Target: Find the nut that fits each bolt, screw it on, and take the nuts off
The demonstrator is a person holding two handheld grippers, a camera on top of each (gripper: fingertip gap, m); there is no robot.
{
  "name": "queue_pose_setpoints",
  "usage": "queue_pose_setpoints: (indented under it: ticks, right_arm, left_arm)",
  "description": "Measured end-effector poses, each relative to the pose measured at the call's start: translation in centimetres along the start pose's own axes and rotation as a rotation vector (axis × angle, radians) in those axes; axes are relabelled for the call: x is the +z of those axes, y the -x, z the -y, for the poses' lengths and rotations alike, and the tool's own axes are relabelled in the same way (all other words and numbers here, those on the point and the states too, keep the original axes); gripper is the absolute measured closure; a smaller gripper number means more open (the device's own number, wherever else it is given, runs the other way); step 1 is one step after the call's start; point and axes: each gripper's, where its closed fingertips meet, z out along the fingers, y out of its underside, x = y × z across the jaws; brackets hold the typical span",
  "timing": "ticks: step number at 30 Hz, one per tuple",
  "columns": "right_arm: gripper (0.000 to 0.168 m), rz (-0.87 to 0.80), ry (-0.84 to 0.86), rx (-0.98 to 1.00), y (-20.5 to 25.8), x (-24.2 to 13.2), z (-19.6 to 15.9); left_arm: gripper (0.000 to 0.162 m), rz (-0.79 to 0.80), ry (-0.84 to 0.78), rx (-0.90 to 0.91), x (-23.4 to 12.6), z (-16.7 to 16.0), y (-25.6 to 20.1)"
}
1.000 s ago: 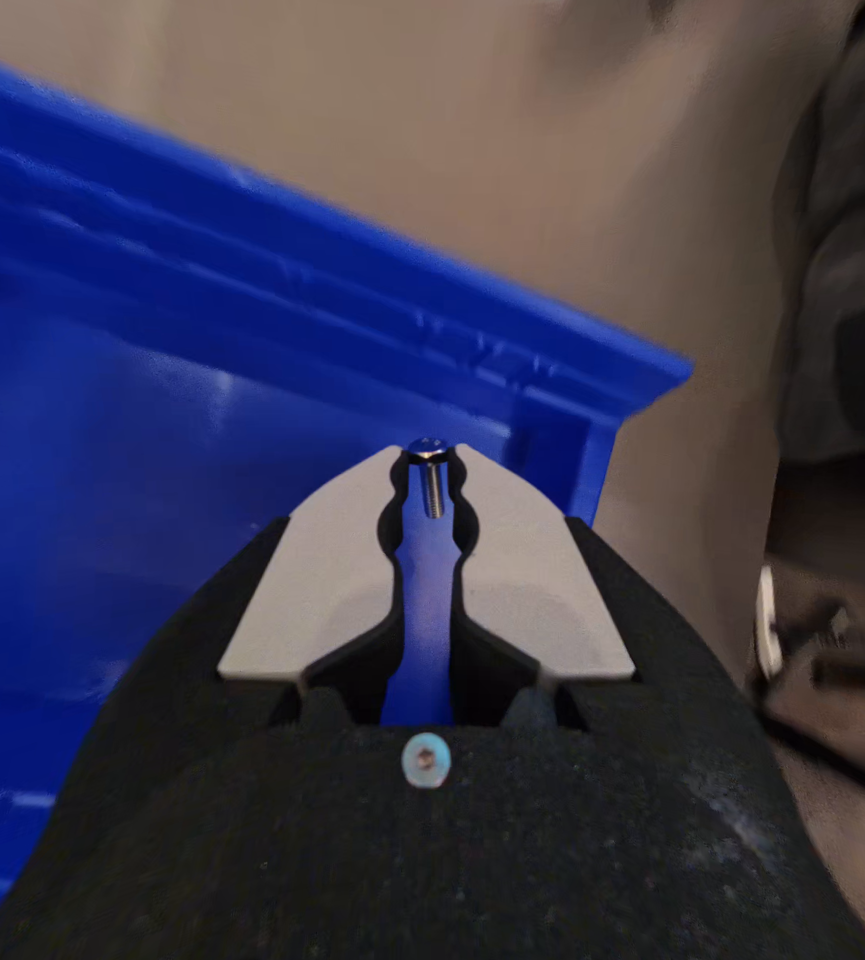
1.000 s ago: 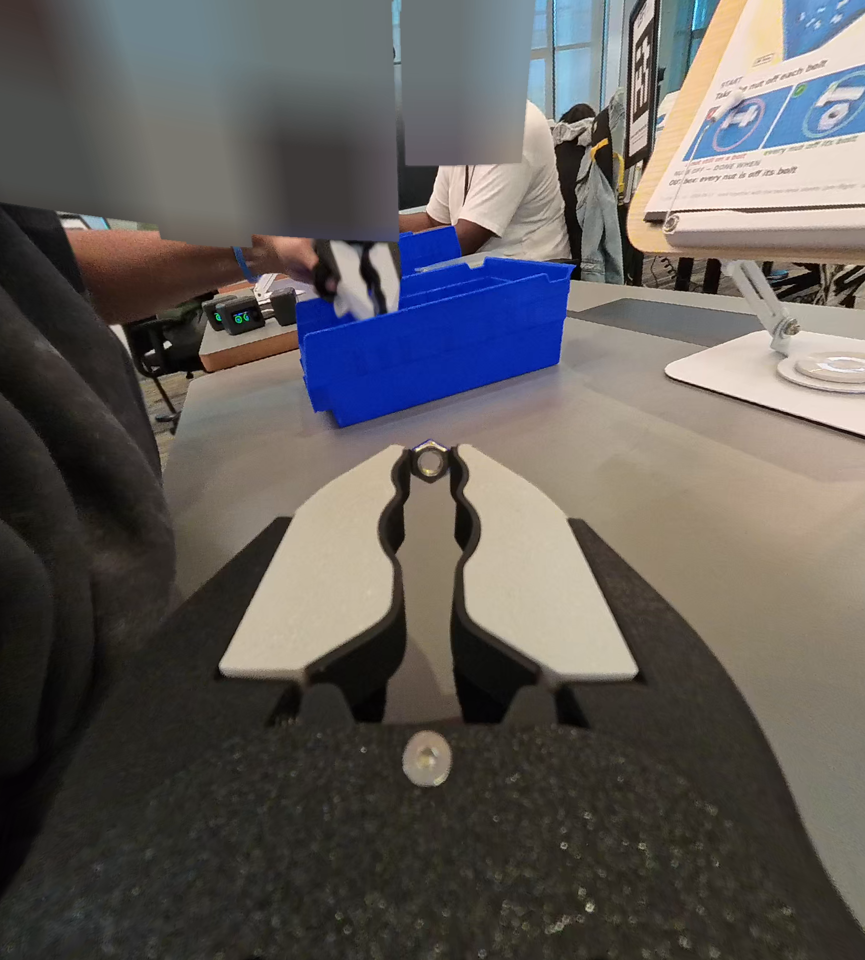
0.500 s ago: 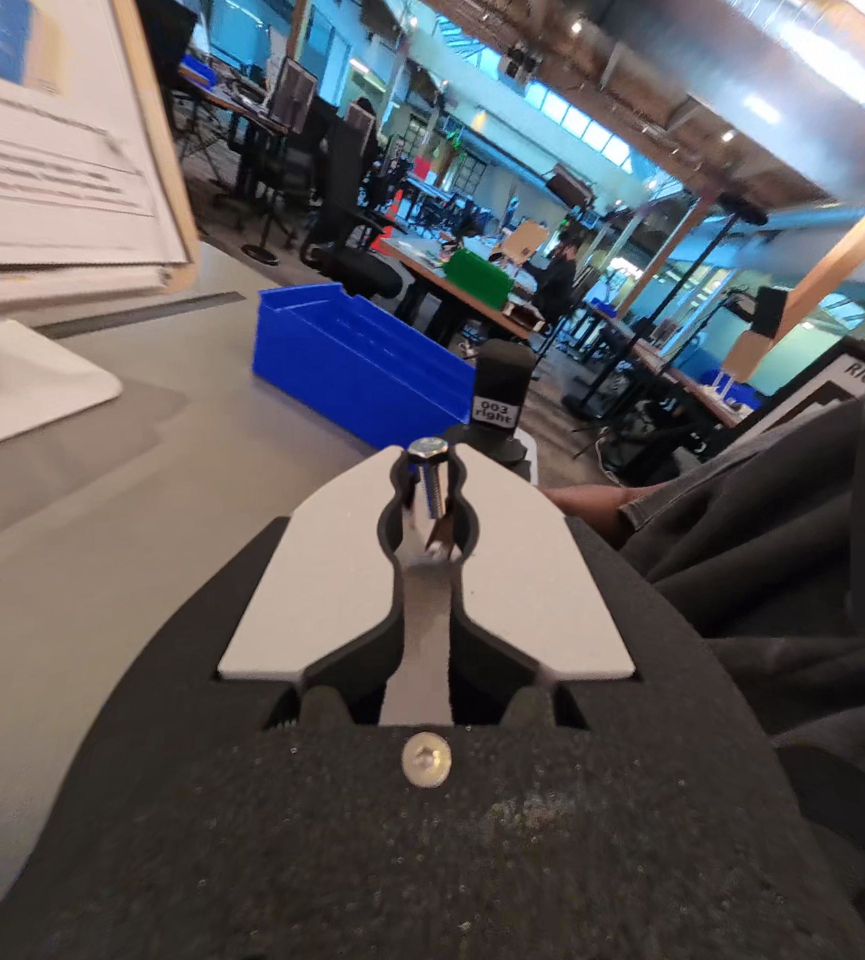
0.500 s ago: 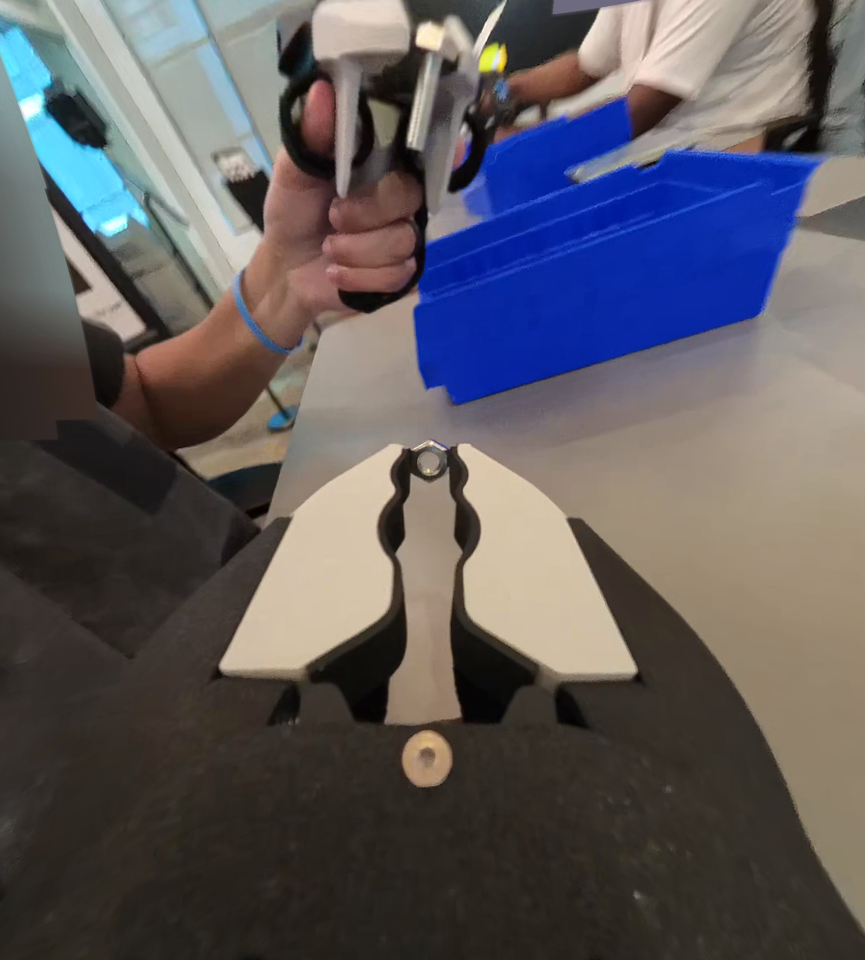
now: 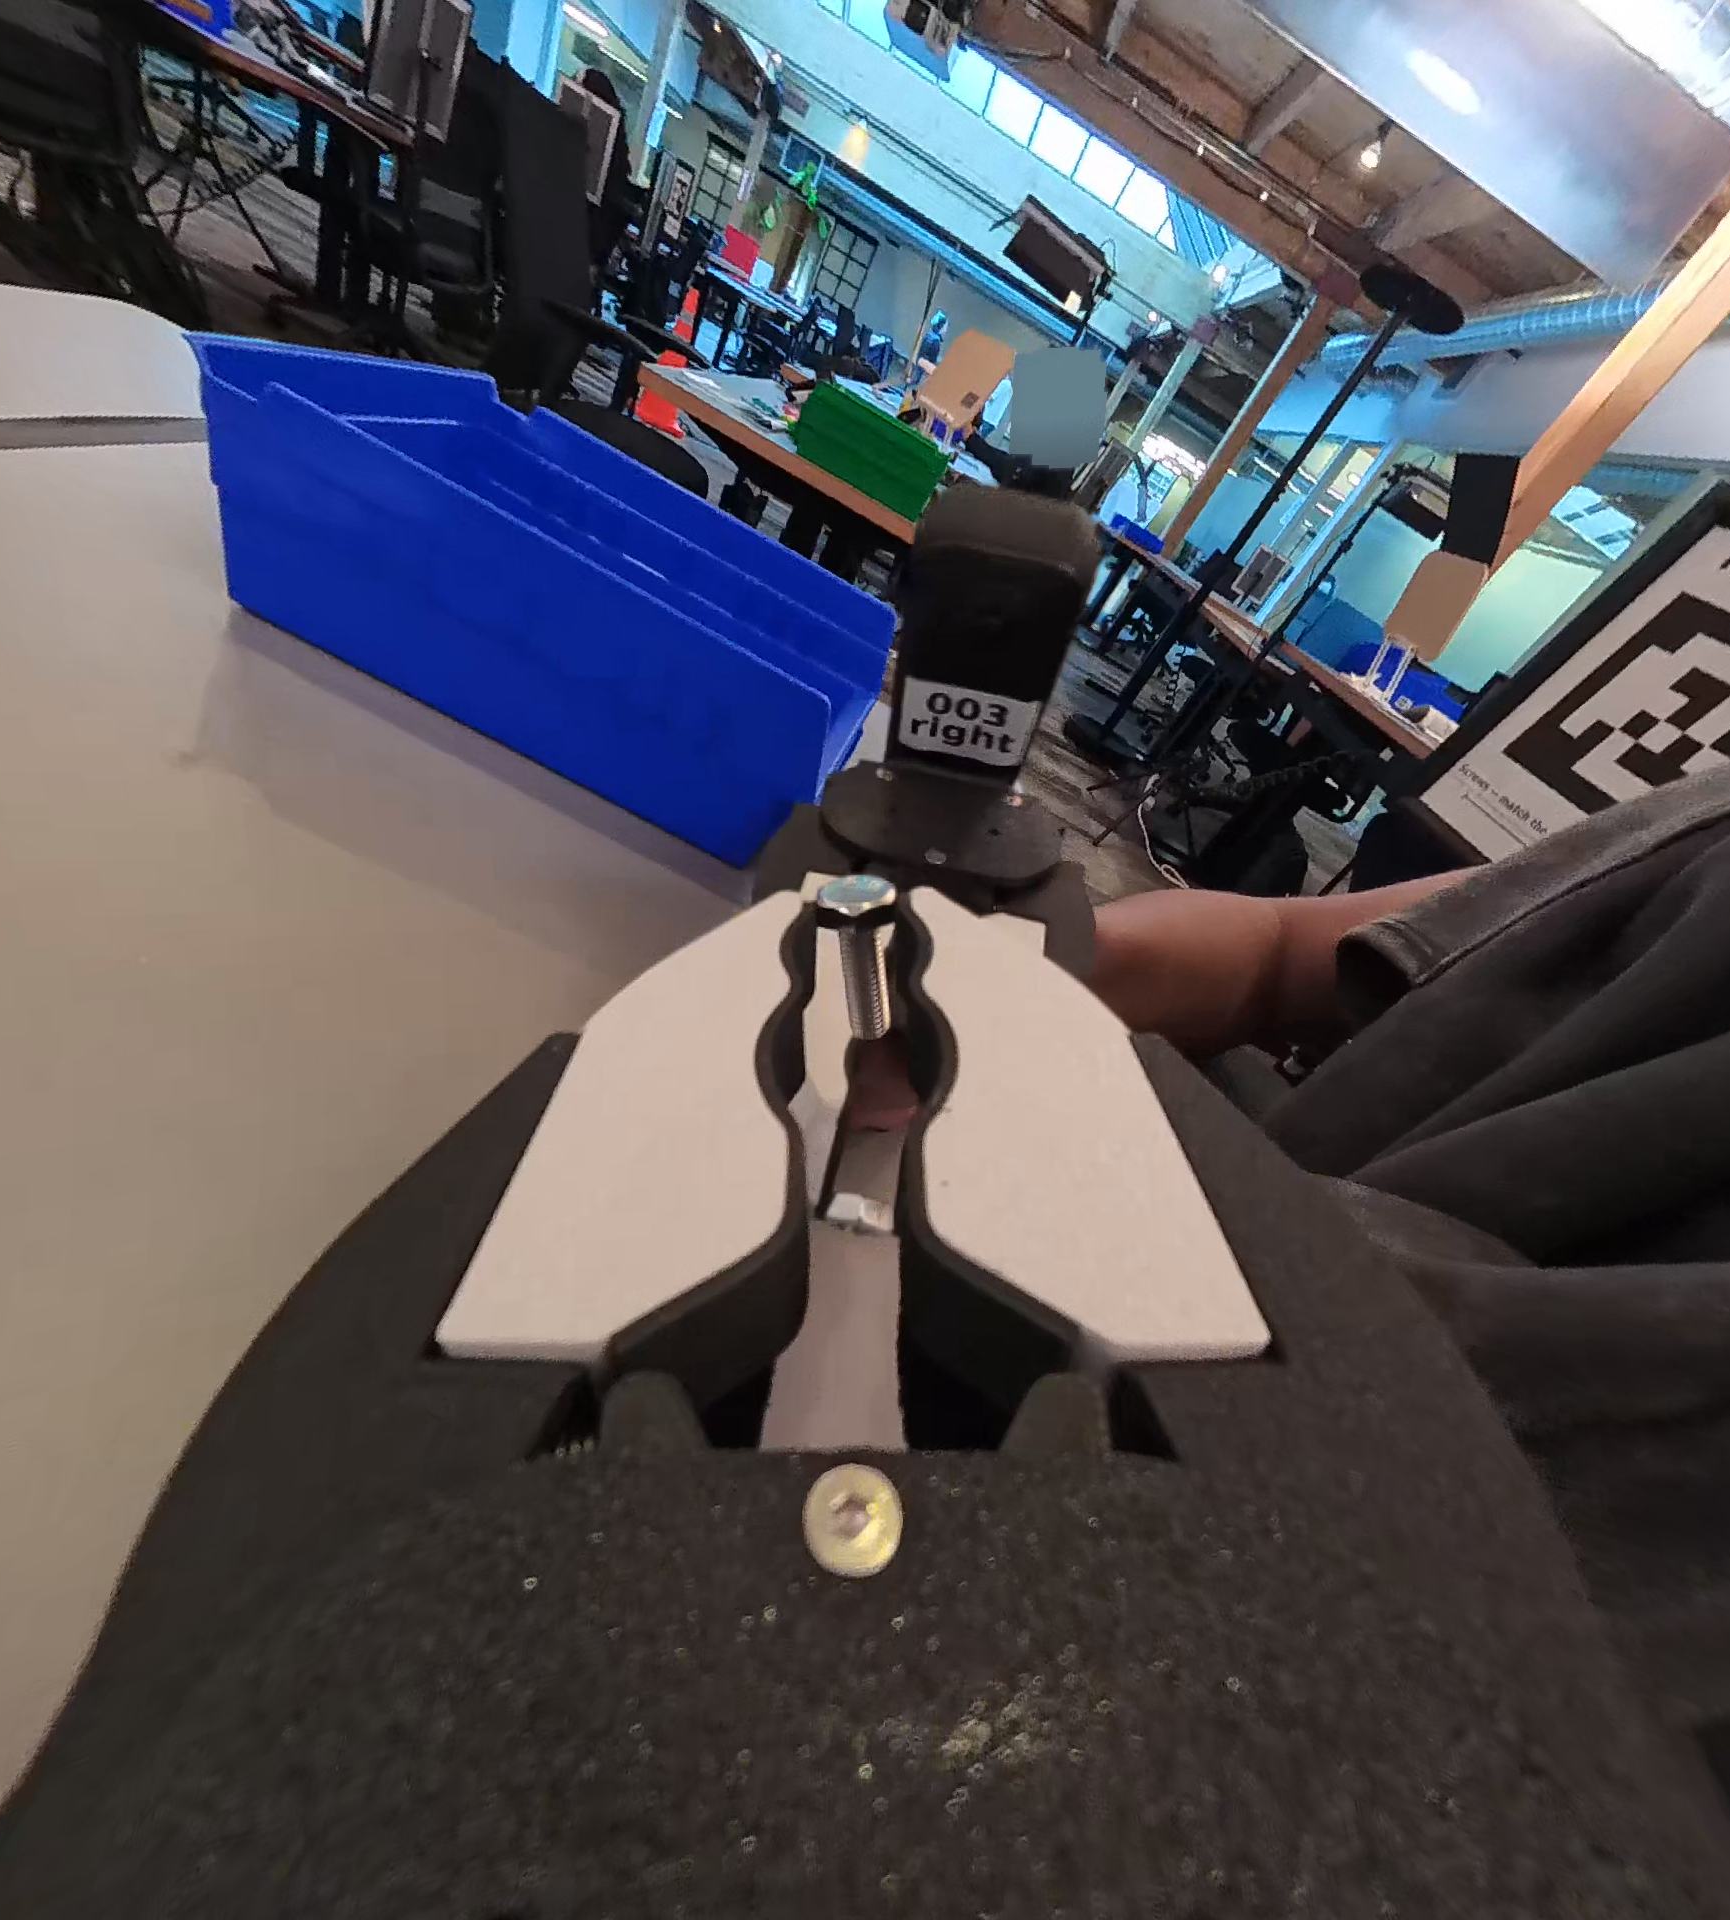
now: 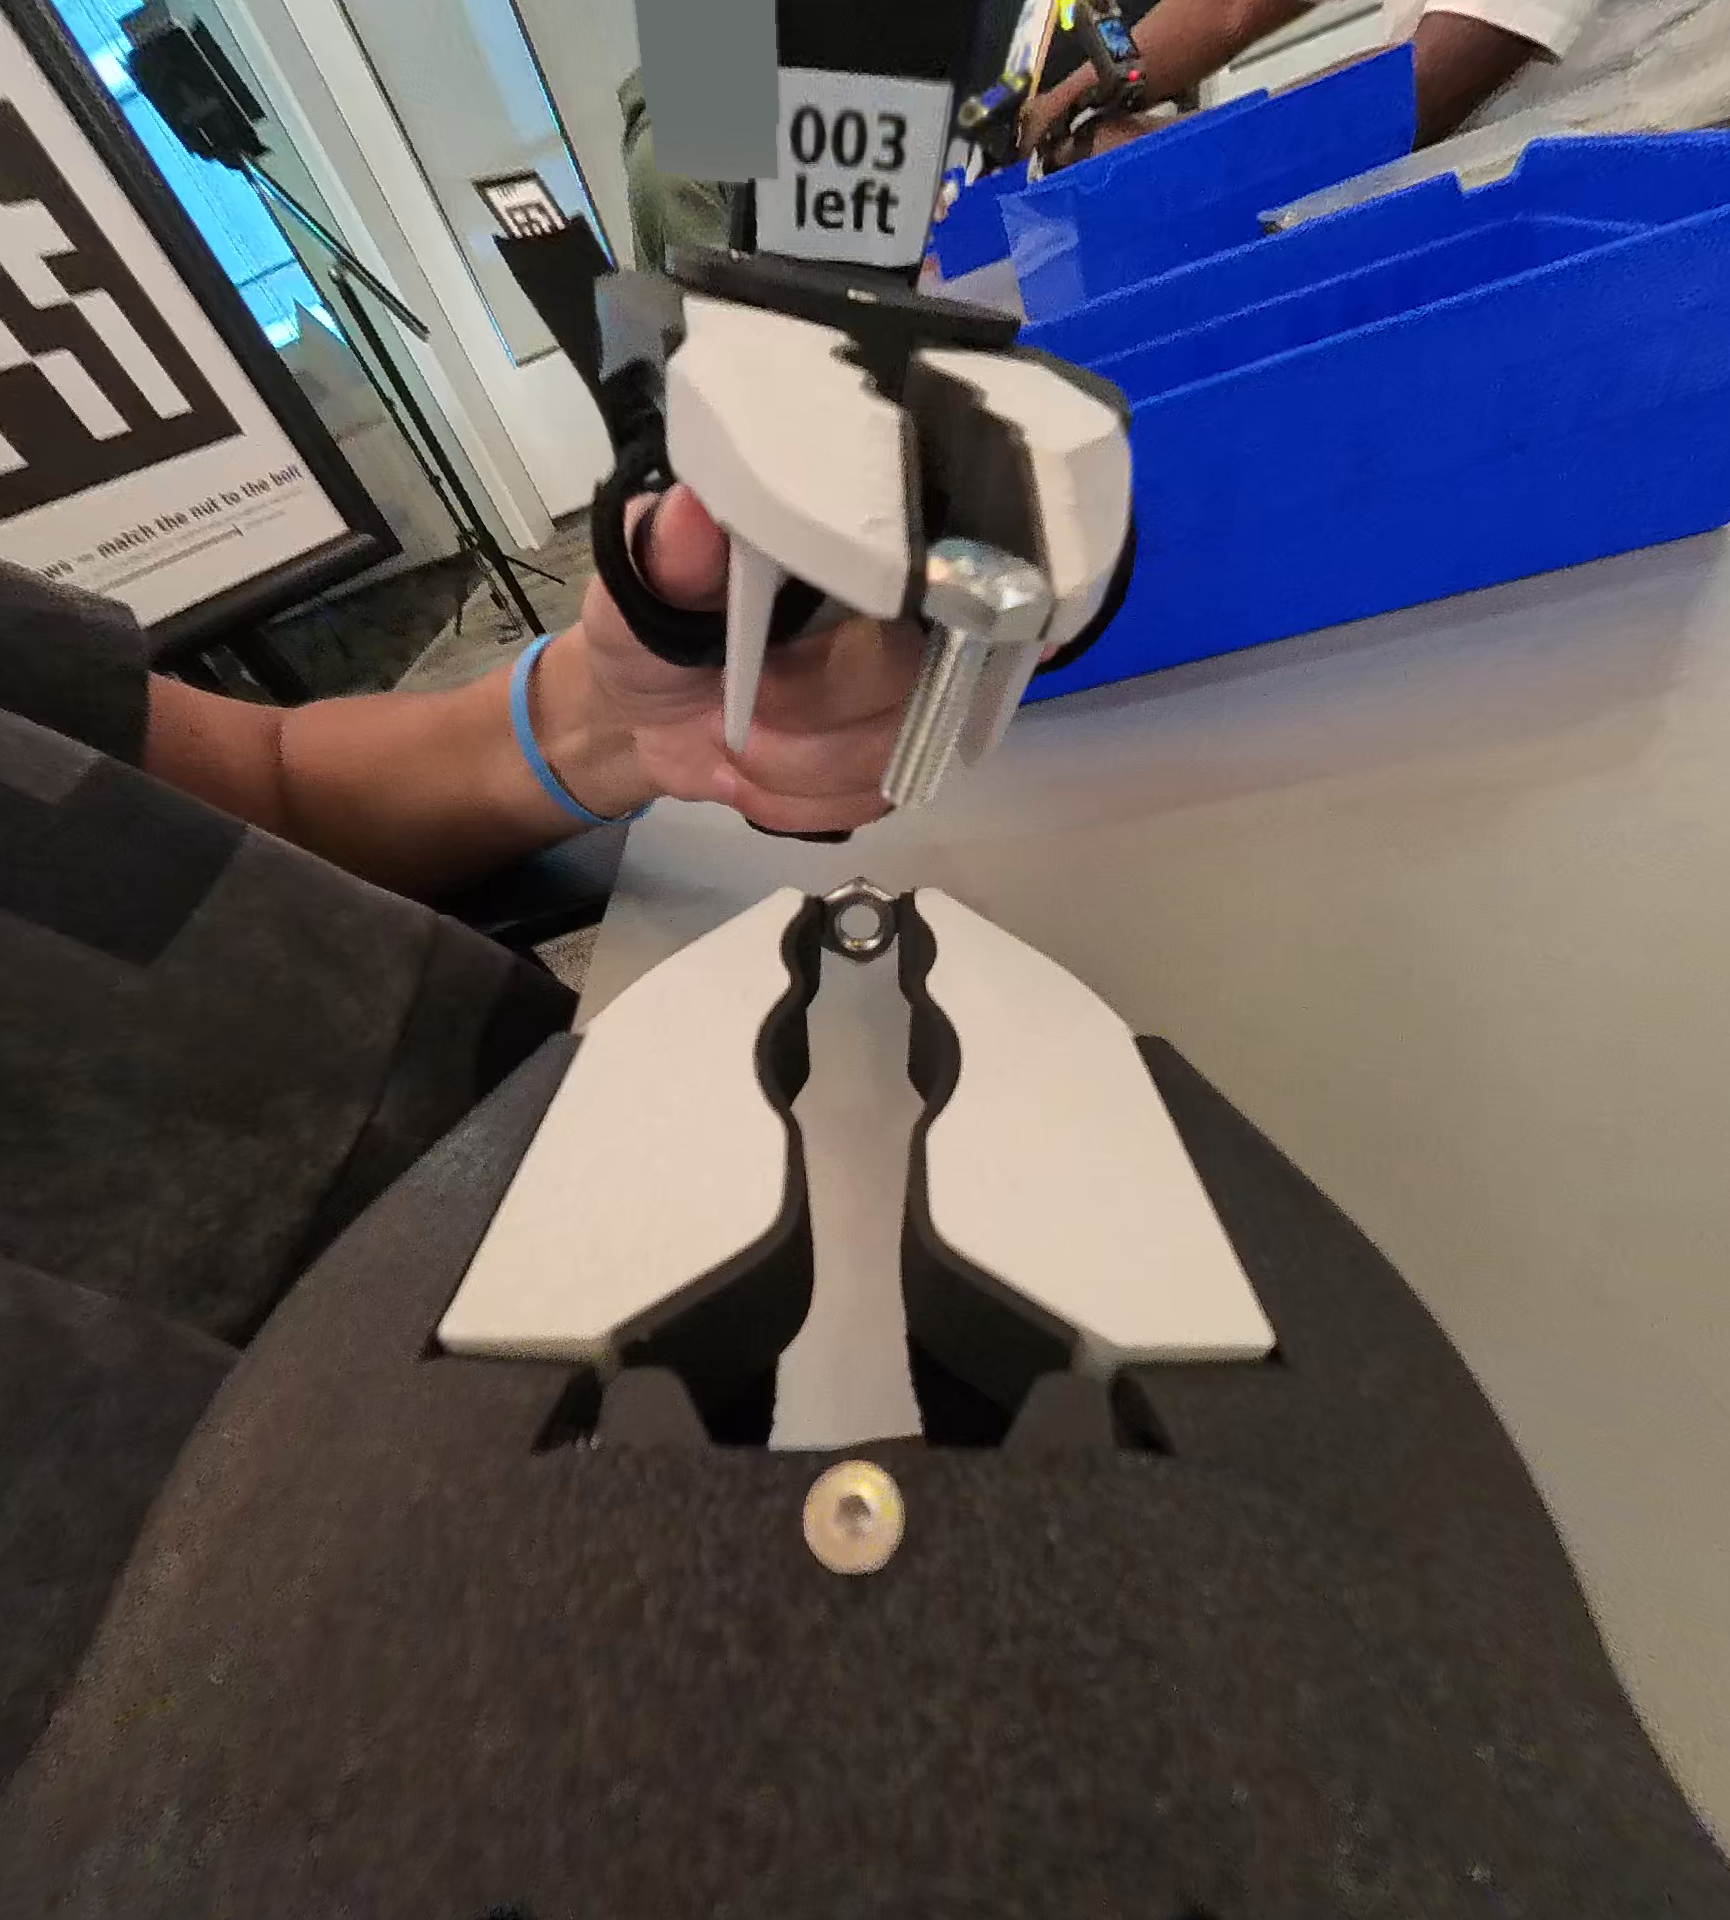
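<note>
My left tool (image 5: pixel 856 914) pinches the bolt (image 5: pixel 863 977) by its head, my right tool (image 6: pixel 853 920) pinches the nut (image 6: pixel 853 925) just below the bolt's tip above the surface (image 6: pixel 1412 883); threading not yet begun.

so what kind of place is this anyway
Probably a shared workshop or lab: long worktables with green stacked bins, a blue plastic parts bin on the grey table, exposed ceiling ducts.

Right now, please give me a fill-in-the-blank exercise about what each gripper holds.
1. The left gripper is shut on a ____.
2. The right gripper is shut on a ____.
3. The bin on the table is ____ in colour.

Missing words: bolt; nut; blue.
</note>
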Motion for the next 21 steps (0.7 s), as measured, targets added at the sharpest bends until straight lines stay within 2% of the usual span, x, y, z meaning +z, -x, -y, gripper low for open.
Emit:
queue_pose_setpoints:
  ticks: [2,5,8,12,17,21]
  right_arm:
    - [0.154,0.018,-0.017,0.008,0.0,-0.2,0.2]
    - [0.154,-0.035,0.040,-0.008,-1.0,-0.5,-0.8]
    - [0.154,-0.099,0.025,0.008,-1.9,-1.8,-0.8]
    - [0.154,-0.110,-0.101,0.045,-2.1,-3.5,0.4]
    - [0.154,-0.118,-0.136,0.070,-2.8,-4.2,0.8]
    - [0.154,-0.121,-0.125,0.048,-2.6,-4.1,0.7]
  left_arm:
    - [0.149,-0.007,-0.009,0.019,0.1,-0.3,0.0]
    - [0.148,0.079,-0.008,0.005,-0.2,-1.0,2.0]
    - [0.148,0.249,0.047,-0.012,-1.1,-2.3,5.2]
    - [0.149,0.444,0.223,0.031,-1.3,-5.2,8.7]
    - [0.148,0.488,0.290,0.162,0.3,-5.7,9.9]
    - [0.148,0.497,0.349,0.162,1.0,-6.6,10.8]
